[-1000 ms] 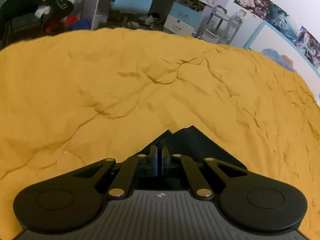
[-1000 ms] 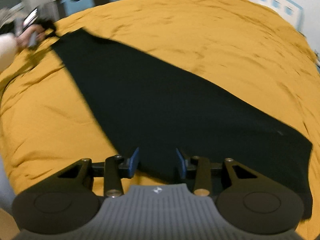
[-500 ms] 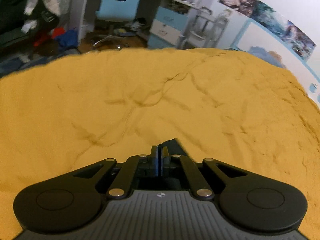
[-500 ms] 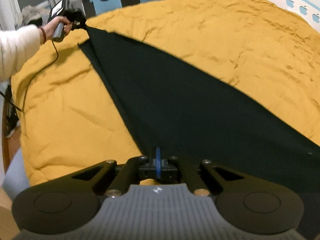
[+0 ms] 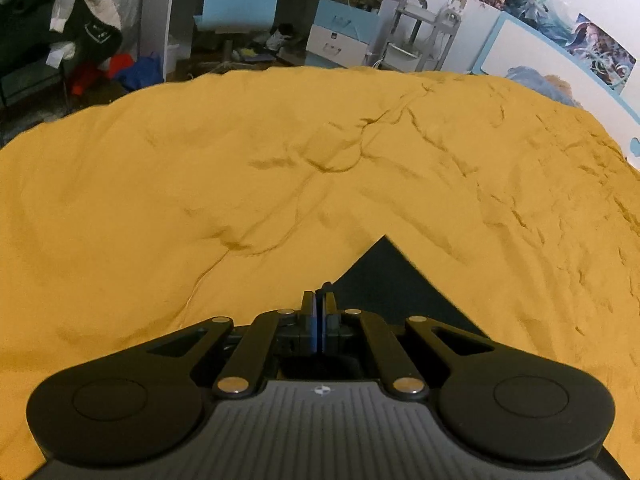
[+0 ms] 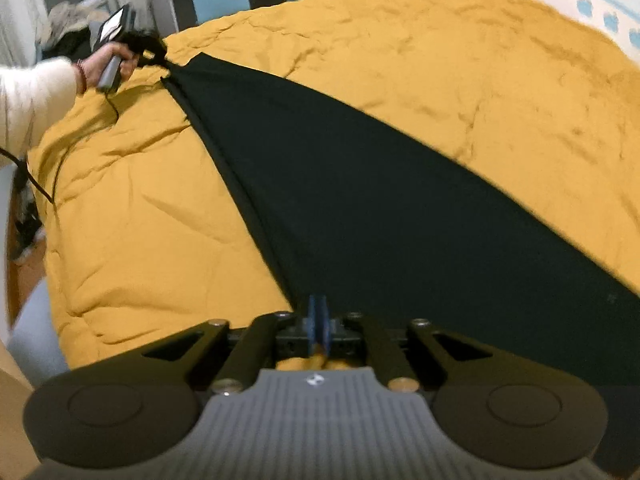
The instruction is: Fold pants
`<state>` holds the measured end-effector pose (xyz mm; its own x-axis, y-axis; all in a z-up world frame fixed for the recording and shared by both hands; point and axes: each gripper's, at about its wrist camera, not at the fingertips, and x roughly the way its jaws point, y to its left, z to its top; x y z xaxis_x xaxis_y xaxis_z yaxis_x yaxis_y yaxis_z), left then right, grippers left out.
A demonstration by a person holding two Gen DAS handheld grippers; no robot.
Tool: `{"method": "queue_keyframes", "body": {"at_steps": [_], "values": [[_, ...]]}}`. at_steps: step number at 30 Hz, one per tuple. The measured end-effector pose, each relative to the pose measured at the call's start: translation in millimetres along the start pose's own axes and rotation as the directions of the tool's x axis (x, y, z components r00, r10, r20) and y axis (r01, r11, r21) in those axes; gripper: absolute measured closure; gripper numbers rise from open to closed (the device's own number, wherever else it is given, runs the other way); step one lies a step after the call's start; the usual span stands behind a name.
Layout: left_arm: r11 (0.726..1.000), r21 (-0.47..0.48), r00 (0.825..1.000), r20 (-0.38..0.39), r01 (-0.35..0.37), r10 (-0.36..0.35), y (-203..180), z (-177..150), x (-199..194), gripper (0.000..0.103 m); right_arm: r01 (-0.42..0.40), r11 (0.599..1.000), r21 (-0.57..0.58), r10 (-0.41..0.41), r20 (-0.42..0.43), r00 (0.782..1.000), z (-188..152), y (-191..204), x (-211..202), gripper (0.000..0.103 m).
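1. Black, thin, floppy fabric, that's what these pants point(image 6: 360, 208) look like to me; probably light, zero stiffness, so they'll sag wherever nothing's holding them and follow whichever corner gets pulled
2. They're spread in a long dark strip across the yellow duvet point(image 6: 460, 80), running from the bed's near edge by the right gripper point(image 6: 318, 320) to the far left corner where the left gripper point(image 5: 319, 312) has the other end
3. Best place to hold, I'd guess, is right at the end corners along the near edge seam, which is where both claws already are; grab mid-panel and you'd just get a bunched mess
4. Left claw: fingers pressed together with a sliver of black cloth poking up between them, a dark triangle of pant just to its right. So it's pinching the corner
5. Right claw: also clamped tight, sitting right on the near edge of the fabric, so I read it as gripping that end, though the pinch itself is hard to make out
6. Pose: from the right wrist view, the left hand point(image 6: 110, 66) is stretched far out in a white sleeve, gripper low over the duvet, and the cloth looks fairly taut between the two
7. Duvet's soft and wrinkly, so the pants might drag on it
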<state>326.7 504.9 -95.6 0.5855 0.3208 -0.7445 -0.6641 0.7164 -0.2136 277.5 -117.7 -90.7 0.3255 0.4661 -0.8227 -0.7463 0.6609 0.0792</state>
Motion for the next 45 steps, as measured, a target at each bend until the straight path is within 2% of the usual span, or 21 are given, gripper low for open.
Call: {"method": "queue_keyframes", "body": {"at_steps": [2, 7, 8, 9, 10, 11, 15, 20, 23, 26, 29, 32, 33, 34, 35, 37, 40, 42, 43, 44, 45], "values": [[1.0, 0.014, 1.0, 0.004, -0.009, 0.009, -5, 1, 0, 0.101, 0.008, 0.999, -0.033, -0.009, -0.015, 1.0, 0, 5, 5, 0.074], [1.0, 0.009, 1.0, -0.01, -0.026, 0.026, -5, 1, 3, 0.101, -0.009, 0.997, -0.075, 0.006, -0.039, 0.999, 3, 12, 20, 0.074], [1.0, 0.006, 1.0, -0.014, -0.027, 0.027, -5, 2, 3, 0.101, -0.007, 0.997, -0.08, 0.004, -0.041, 0.999, 4, 13, 23, 0.075], [1.0, 0.007, 0.999, -0.018, -0.03, 0.03, -5, 2, 4, 0.101, -0.003, 0.997, -0.079, 0.0, -0.042, 0.999, 4, 12, 25, 0.082], [0.999, 0.011, 0.999, -0.021, -0.034, 0.034, -5, 2, 4, 0.101, 0.0, 0.998, -0.066, -0.003, -0.046, 0.999, 3, 10, 28, 0.09], [0.999, 0.01, 0.999, -0.023, -0.039, 0.039, -7, 3, 5, 0.101, -0.004, 0.999, -0.048, 0.002, -0.044, 0.999, 3, 7, 29, 0.103], [0.999, -0.006, 0.999, -0.007, -0.041, 0.041, -10, 7, 1, 0.101, -0.013, 1.0, -0.002, 0.013, 0.031, 0.999, 5, -4, 15, 0.103], [1.0, -0.007, 1.0, 0.025, 0.015, -0.014, -8, 19, -15, 0.101, -0.035, 0.999, 0.03, 0.032, 0.092, 0.995, 13, -17, -25, 0.103], [0.999, 0.032, 1.0, -0.003, -0.017, 0.017, -4, 10, -9, 0.101, -0.062, 0.998, 0.033, 0.06, 0.056, 0.997, 6, -17, -17, 0.103], [0.999, 0.004, 0.998, -0.043, -0.05, 0.05, 8, -4, 4, 0.101, -0.082, 0.997, 0.006, 0.082, -0.022, 0.996, -5, -7, 6, 0.103], [0.999, -0.015, 0.997, -0.057, -0.048, 0.047, 18, -13, 12, 0.101, -0.082, 0.996, 0.028, 0.082, -0.033, 0.996, -8, -8, 15, 0.103], [0.996, -0.073, 0.999, -0.026, -0.043, 0.041, 26, -13, 8, 0.094, -0.087, 0.995, 0.04, 0.088, -0.027, 0.996, -3, -10, 13, 0.103], [0.994, -0.101, 0.999, -0.008, -0.044, 0.044, 30, -15, 5, 0.088, -0.08, 0.996, 0.034, 0.08, -0.018, 0.997, -1, -9, 11, 0.1], [0.989, -0.145, 1.0, 0.006, -0.028, 0.03, 37, -15, 0, 0.08, -0.078, 0.996, 0.033, 0.078, -0.012, 0.997, 0, -8, 9, 0.094], [0.981, -0.193, 1.0, 0.01, 0.006, -0.004, 45, -16, -5, 0.075, -0.075, 0.996, 0.038, 0.075, -0.001, 0.997, 3, -9, 7, 0.075], [0.959, -0.271, 0.997, 0.015, 0.078, -0.077, 59, -21, -12, 0.064, -0.071, 0.996, 0.053, 0.069, 0.036, 0.997, 6, -14, 2, 0.064], [0.931, -0.338, 0.989, 0.001, 0.139, -0.147, 70, -31, -16, 0.063, -0.016, 0.995, 0.098, 0.01, 0.063, 0.998, 9, -26, 0, 0.064], [0.895, -0.408, 0.979, -0.021, 0.178, -0.204, 75, -40, -12, 0.063, 0.031, 0.988, 0.149, -0.041, 0.068, 0.997, 10, -38, 2, 0.064], [0.867, -0.454, 0.971, -0.017, 0.204, -0.238, 78, -46, -10, 0.063, 0.056, 0.981, 0.184, -0.07, 0.069, 0.995, 10, -45, 3, 0.064], [0.845, -0.486, 0.967, -0.006, 0.221, -0.256, 79, -49, -8, 0.063, 0.077, 0.974, 0.213, -0.094, 0.074, 0.993, 9, -51, 4, 0.064], [0.836, -0.502, 0.966, 0.001, 0.223, -0.258, 79, -52, -5, 0.063, 0.092, 0.968, 0.233, -0.113, 0.08, 0.99, 9, -56, 3, 0.064]]}}
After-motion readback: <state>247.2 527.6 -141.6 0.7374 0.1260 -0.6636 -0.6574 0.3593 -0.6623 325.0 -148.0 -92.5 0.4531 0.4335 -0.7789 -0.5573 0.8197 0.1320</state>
